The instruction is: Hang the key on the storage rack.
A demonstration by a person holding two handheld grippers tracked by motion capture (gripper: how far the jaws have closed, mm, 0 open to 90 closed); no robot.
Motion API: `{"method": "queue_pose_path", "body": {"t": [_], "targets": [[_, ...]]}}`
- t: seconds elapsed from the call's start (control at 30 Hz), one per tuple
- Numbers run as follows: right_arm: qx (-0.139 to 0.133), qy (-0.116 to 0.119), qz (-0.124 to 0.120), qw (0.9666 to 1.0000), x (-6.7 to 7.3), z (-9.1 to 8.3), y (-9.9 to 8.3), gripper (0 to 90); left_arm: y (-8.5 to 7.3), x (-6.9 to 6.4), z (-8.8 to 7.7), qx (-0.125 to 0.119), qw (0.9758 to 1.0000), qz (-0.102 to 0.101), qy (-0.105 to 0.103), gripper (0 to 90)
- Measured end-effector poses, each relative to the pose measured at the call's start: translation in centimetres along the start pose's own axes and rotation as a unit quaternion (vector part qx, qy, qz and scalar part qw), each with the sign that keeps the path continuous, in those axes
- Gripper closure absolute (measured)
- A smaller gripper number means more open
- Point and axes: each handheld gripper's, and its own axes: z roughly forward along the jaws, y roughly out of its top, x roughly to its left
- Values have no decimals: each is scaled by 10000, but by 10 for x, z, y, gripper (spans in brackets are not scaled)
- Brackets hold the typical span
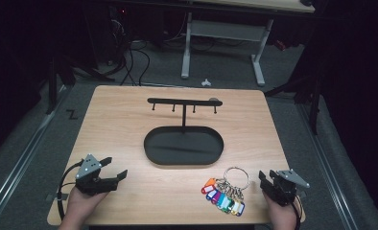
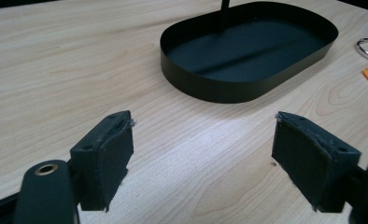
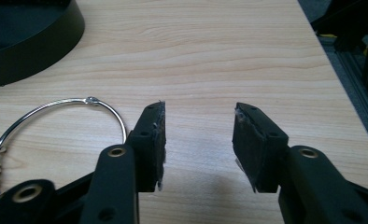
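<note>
Both jaws apart: right gripper (image 1: 269,182) should pinch key ring (image 1: 237,177) by its steel loop; left gripper (image 1: 111,174) idles near-left.

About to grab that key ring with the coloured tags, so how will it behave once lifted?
Probably floppy: the coloured tags hang from the key ring on small links, so they should dangle and swing. The thin, shiny ring may slip between flat pads. It looks light.
</note>
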Motion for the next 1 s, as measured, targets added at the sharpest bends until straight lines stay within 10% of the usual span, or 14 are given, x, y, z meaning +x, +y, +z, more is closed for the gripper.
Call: {"method": "queue_pose_path", "body": {"t": [1.0], "targets": [[-250,499,-318,9979,12,-15,22,459,-4,-2,14,166,9998,74,23,161]]}}
